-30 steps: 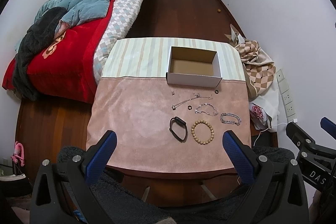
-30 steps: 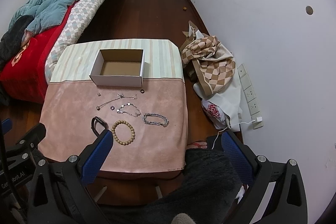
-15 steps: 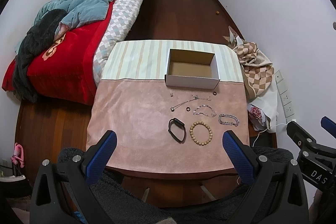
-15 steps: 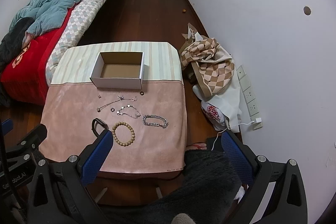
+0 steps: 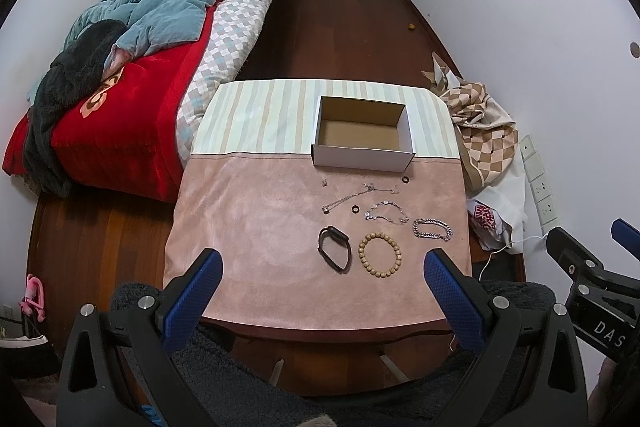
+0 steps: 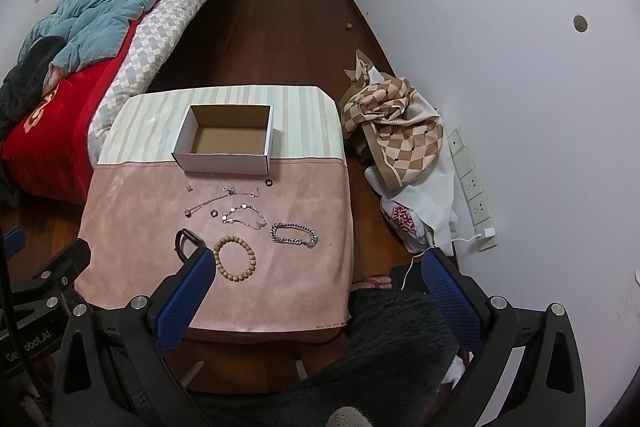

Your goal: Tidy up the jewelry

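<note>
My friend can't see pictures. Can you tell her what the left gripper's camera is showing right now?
Jewelry lies spread on a pink cloth-covered table: a wooden bead bracelet, a black band, a silver chain bracelet and thinner chains. Behind them sits an empty cardboard box. The open left gripper hovers near the table's front edge.

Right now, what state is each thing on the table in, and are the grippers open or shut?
cardboard box: open, empty
wooden bead bracelet: flat on the cloth
black band: on the cloth, beside the beads
silver chain bracelet: on the cloth
left gripper: open, empty
right gripper: open, empty
</note>
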Motion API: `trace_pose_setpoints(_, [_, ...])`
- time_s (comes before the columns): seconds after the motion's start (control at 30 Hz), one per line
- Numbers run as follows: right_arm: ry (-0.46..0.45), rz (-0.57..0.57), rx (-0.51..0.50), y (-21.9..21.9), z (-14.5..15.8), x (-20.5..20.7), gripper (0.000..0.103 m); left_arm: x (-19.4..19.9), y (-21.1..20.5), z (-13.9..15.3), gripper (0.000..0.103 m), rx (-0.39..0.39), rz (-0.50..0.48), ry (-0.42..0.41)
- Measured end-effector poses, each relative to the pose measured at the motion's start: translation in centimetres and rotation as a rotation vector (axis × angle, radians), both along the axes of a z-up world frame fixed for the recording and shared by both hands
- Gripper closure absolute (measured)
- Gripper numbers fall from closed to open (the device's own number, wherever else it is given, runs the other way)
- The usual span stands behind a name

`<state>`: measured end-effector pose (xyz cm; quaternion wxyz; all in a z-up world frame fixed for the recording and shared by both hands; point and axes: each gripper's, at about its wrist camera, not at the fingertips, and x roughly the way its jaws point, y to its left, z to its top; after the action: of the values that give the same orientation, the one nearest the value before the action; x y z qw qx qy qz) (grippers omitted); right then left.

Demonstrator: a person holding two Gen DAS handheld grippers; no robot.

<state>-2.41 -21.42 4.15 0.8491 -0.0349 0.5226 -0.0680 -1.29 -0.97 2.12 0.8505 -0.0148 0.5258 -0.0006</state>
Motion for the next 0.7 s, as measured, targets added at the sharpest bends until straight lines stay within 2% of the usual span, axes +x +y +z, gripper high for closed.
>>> trace_pose_setpoints(0.7, [-0.013, -0.002, -0.001, -0.31, 0.61, -0.32, 0.0, -0.4, -0.24, 0.36, 0.0, -0.004, -0.008, -0.006])
